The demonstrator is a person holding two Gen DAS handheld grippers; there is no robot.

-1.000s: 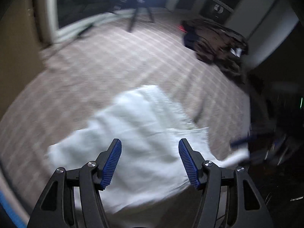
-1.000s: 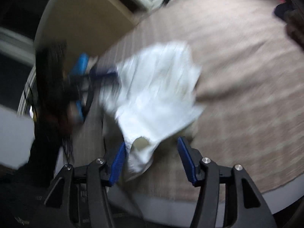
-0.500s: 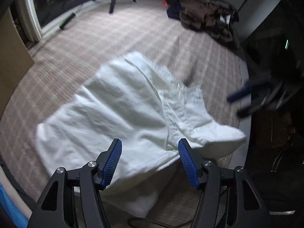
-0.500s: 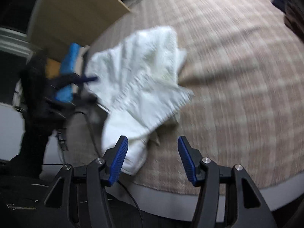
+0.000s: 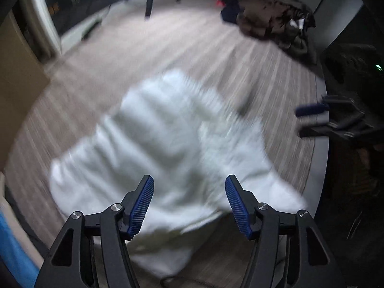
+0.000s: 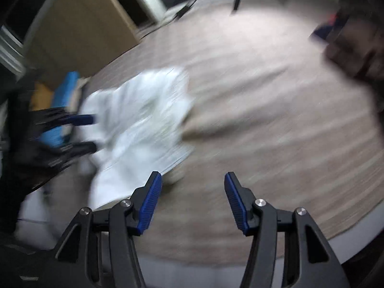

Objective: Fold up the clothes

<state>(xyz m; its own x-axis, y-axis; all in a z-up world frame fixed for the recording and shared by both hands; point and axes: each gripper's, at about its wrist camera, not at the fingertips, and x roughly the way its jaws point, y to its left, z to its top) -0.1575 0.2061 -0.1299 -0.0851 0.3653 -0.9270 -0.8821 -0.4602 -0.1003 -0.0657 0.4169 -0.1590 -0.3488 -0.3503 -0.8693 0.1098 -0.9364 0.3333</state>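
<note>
While both views blur, white garment [image 5: 156, 148] lies rumpled on carpet [image 5: 204, 48], approx centre; left gripper [image 5: 189, 201] opening, right gripper [image 6: 192, 199] unclenched at 3 o'clock, both empty, prob. seeking edges.

You have one white garment [image 5: 172, 148], one heap of dark clothes [image 5: 271, 21], one checked cloth [image 5: 216, 48] beneath them, and two tongs: left tongs [image 5: 189, 199], right tongs [image 6: 193, 199].

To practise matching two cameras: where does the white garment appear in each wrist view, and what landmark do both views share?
Left wrist: the white garment fills the centre, blurred, running down between the open left gripper.
Right wrist: it lies left of centre, left of the right gripper.
Shared landmark: the dark clothes pile, upper right in both.
</note>
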